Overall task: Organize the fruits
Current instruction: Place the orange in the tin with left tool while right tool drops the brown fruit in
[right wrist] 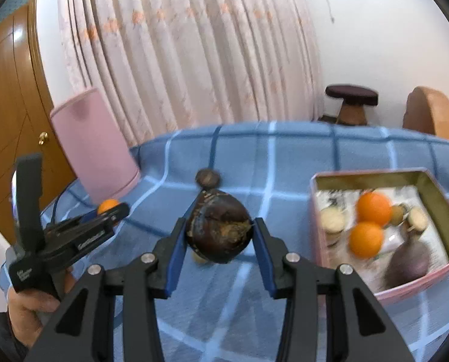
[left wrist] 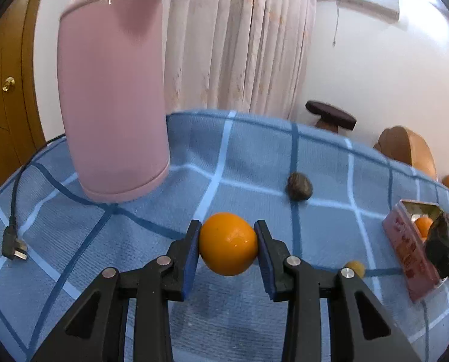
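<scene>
We had the orange (left wrist: 228, 243) pinched in our left gripper (left wrist: 228, 249), up off the blue checked cloth (left wrist: 254, 157). Our right gripper (right wrist: 219, 235) was clamped on a dark brown fruit (right wrist: 219, 229), just left of the pink tin (right wrist: 321, 211) holding two more oranges (right wrist: 372, 208).

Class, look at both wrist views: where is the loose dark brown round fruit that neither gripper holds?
The loose dark brown round fruit lies on the blue checked cloth, right of the tall pink cylinder, beyond the left gripper; the right wrist view shows it above the right gripper.
</scene>
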`<state>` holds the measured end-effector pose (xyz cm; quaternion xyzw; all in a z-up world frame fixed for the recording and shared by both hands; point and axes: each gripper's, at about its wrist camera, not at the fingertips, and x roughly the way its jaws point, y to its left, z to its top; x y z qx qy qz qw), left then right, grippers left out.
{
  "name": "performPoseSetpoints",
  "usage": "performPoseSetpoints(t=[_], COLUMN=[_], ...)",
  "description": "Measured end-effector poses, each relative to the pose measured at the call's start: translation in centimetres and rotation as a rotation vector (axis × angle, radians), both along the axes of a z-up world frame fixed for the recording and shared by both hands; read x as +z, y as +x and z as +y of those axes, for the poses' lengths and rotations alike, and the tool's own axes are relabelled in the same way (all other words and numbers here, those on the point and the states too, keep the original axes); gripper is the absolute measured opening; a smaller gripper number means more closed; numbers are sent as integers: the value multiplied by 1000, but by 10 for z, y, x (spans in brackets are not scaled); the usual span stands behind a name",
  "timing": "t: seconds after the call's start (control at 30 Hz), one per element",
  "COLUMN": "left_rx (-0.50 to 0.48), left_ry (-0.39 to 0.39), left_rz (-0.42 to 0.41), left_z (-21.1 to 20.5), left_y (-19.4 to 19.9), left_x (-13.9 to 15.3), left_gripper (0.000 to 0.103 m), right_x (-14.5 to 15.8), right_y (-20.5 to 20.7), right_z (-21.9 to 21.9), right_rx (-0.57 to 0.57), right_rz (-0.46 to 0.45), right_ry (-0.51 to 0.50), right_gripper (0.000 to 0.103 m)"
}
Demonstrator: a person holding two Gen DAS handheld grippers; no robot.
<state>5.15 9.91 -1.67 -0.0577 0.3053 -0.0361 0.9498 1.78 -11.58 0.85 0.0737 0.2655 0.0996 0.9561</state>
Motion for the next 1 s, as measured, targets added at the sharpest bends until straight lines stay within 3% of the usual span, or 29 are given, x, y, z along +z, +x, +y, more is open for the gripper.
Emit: performPoseSetpoints(t=[0.23,0.53,0.8,1.0], left_rx=[-77,-242,-360,-404], left_ry=[0,14,15,41], left_rz=[-65,-96,-83,-40], left_z=[-36,-135,-212,-260], left_y=[-22,-15,-17,-9], left_x=[12,35,41,32], left_gripper=[37,37,37,37], right_x=[13,13,5,-7], right_y=[-14,-21,-17,-3], right_z=[-46,-122,-188,-203], right_rx=[-116,-251,-371,-365], right_rz=[-92,-92,-41,22], right_ry=[-68,-78,-85,-92], right_gripper=[46,46,46,46])
